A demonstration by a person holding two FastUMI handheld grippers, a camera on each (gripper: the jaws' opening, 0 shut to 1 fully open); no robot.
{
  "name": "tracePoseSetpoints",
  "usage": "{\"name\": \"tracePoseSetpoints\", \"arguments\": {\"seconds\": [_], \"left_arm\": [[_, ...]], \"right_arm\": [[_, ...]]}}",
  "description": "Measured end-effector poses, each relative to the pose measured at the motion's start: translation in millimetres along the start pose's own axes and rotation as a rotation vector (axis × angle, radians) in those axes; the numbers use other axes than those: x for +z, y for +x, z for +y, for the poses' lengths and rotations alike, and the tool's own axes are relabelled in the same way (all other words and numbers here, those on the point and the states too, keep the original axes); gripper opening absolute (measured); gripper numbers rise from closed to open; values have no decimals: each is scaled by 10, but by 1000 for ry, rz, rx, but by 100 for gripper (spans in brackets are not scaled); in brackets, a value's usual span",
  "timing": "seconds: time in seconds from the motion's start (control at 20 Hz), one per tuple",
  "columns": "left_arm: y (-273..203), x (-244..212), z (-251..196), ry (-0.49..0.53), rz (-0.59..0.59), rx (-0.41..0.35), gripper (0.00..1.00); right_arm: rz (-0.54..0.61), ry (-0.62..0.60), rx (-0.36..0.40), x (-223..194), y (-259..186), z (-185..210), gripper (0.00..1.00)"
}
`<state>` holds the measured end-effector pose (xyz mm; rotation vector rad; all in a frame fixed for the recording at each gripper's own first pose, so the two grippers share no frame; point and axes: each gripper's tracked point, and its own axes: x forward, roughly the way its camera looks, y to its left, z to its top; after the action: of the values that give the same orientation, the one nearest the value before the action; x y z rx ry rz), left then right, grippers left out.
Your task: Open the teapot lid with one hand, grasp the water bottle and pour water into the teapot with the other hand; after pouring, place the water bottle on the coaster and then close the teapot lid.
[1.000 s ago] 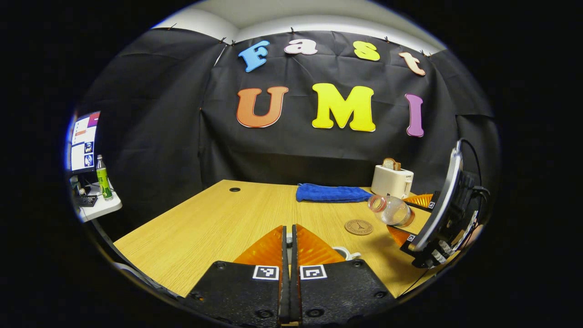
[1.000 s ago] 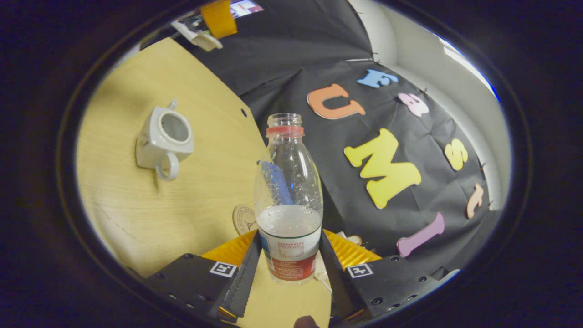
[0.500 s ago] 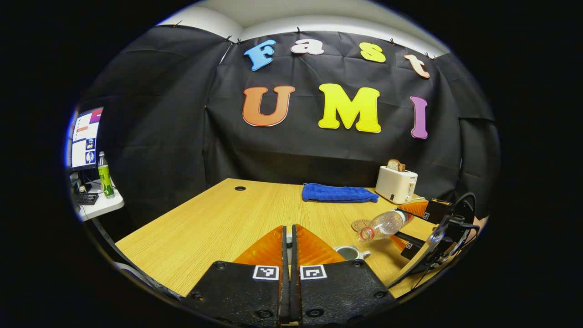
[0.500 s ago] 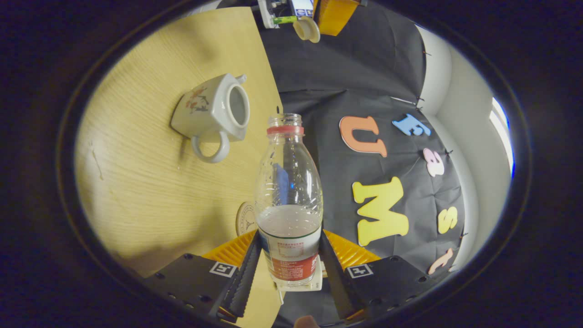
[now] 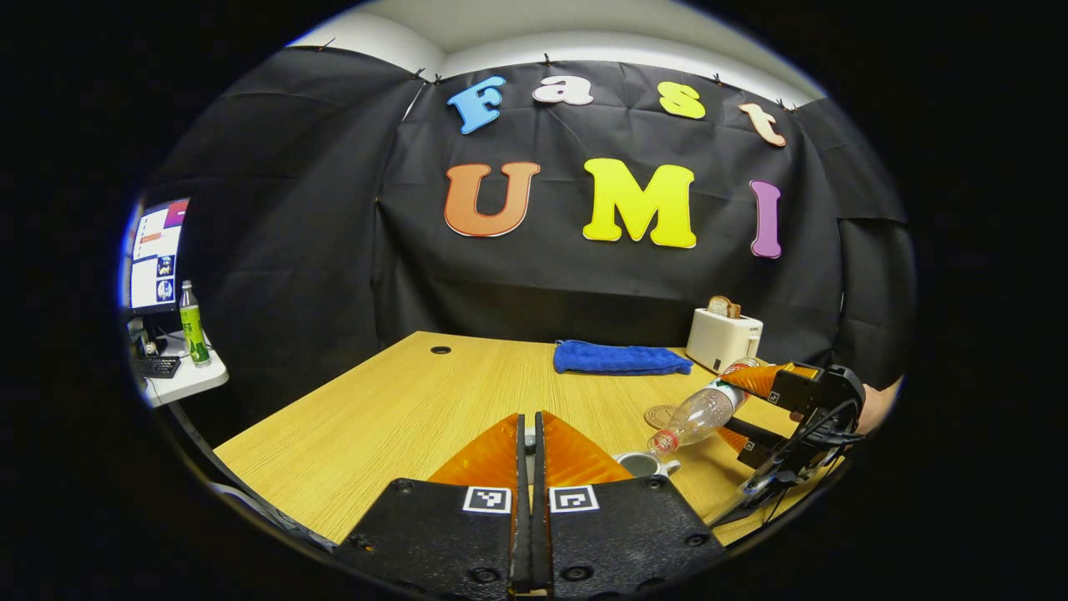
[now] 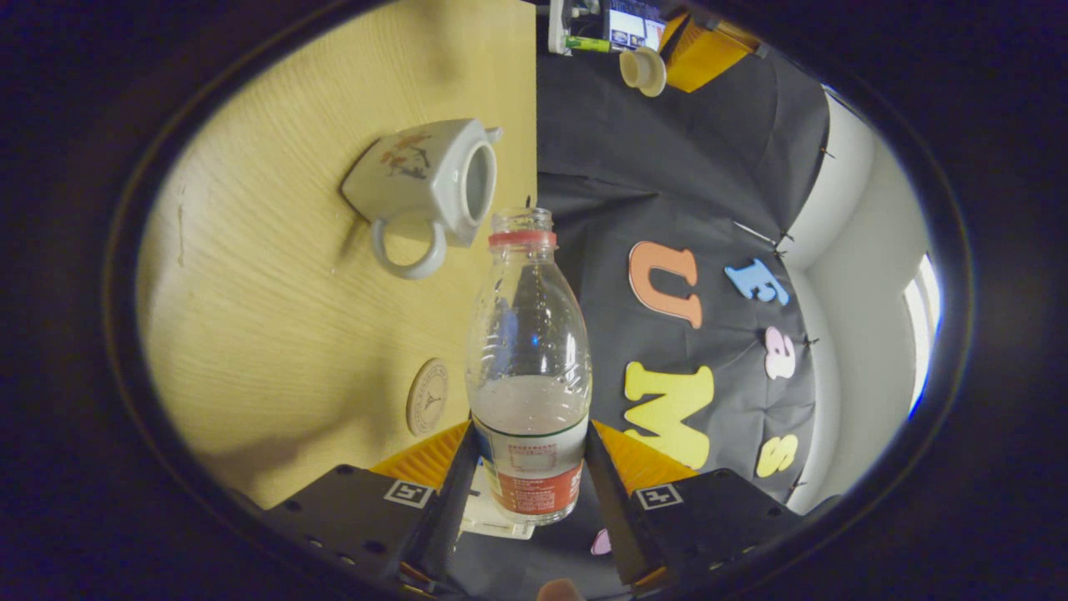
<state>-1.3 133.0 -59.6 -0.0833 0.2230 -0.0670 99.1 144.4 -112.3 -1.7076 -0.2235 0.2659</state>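
I am pinching a clear plastic water bottle with a red neck ring point(image 6: 529, 367) in my right claw point(image 6: 529, 467), both fingers pressing on its labelled lower body. The bottle has no cap and is partly filled with water. In the left gripper view it is tipping mouth-down point(image 5: 697, 413), its mouth hanging just above the open top of the white ceramic teapot point(image 5: 641, 464) on the light wooden counter point(image 5: 400, 409). In the right gripper view the teapot point(image 6: 425, 188), with a floral print on its side and a ring handle, is standing with its lid off.

My left claw point(image 5: 530, 442) is pressed together on the small knob of the white teapot lid point(image 6: 643, 70), which I am holding up off the teapot.

A round brown coaster point(image 6: 427, 397) is lying on the counter just beside the tilted bottle. Farther back, a blue folded cloth point(image 5: 617, 357) and a white toaster point(image 5: 722, 338) are resting on the counter.
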Motion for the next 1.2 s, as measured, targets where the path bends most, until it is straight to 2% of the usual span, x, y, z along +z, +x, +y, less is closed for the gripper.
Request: {"name": "tracePoseSetpoints", "arguments": {"seconds": [1.2], "left_arm": [[-73,74,79,-16,-13,-4,3]], "right_arm": [[-86,-320,-149,160,-49,-378,72]]}}
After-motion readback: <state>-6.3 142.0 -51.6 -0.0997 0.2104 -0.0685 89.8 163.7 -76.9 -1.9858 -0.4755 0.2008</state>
